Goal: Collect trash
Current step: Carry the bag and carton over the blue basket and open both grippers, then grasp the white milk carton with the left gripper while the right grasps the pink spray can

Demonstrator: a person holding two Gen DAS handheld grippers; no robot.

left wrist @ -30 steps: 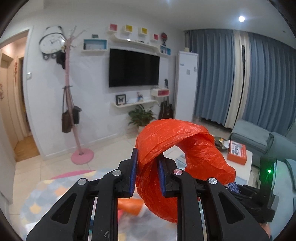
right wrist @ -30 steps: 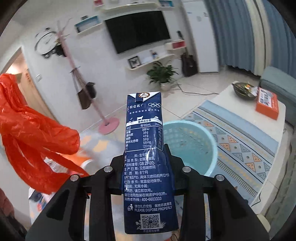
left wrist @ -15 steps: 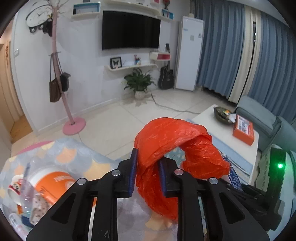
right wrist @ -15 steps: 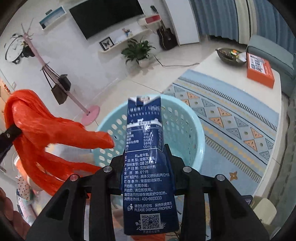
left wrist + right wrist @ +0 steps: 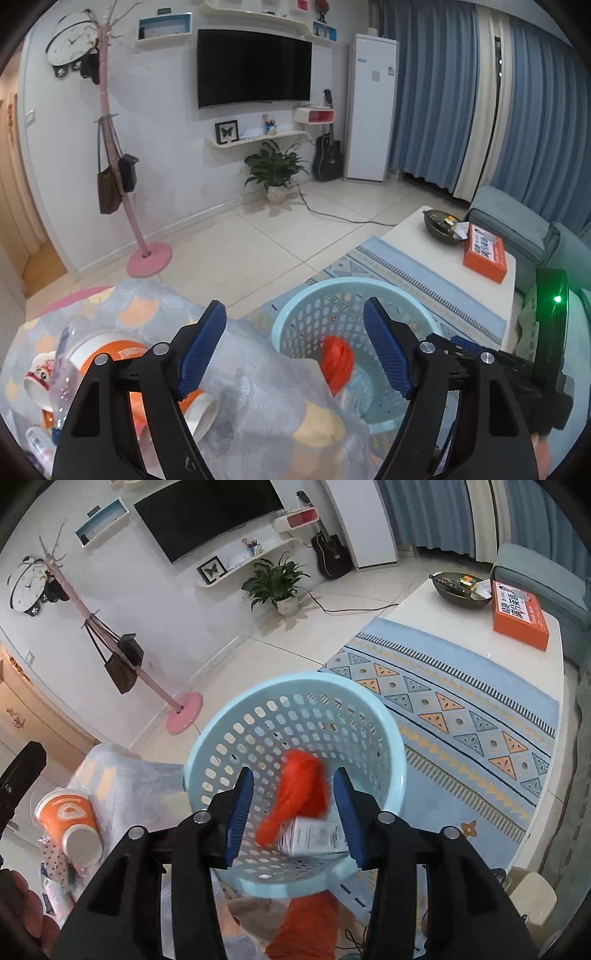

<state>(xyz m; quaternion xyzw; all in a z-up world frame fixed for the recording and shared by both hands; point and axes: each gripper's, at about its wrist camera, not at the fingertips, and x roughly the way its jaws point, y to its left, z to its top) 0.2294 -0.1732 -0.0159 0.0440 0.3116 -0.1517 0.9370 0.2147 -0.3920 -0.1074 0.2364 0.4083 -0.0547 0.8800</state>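
An orange bag (image 5: 301,794) and a carton (image 5: 314,836) are seen inside the basket (image 5: 391,757) at frame centre; both the left claw (image 5: 295,350) and the right claw (image 5: 293,812) are spread and empty; cups (image 5: 70,823) at lower left remain uncollected.

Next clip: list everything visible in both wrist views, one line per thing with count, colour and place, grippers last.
basket: 1, light blue, perforated, on the floor by the rug
plastic bag: 1, orange, inside the basket
carton: 1, pale face showing, blurred, inside the basket beside the bag
paper cups: at least 2, orange and white, lying on the patterned cloth
patterned cloth: 1, grey with orange, under the cups
rug: 1, blue with triangles, on the floor
orange box: 1, on the white table
dark bowl: 1, on the white table
coat stand: 1, pink, by the wall
television: 1, black, on the wall
potted plant: 1, green, under the shelf
guitar: 1, black, beside the white cabinet
left gripper: open, empty
right gripper: open, above the basket
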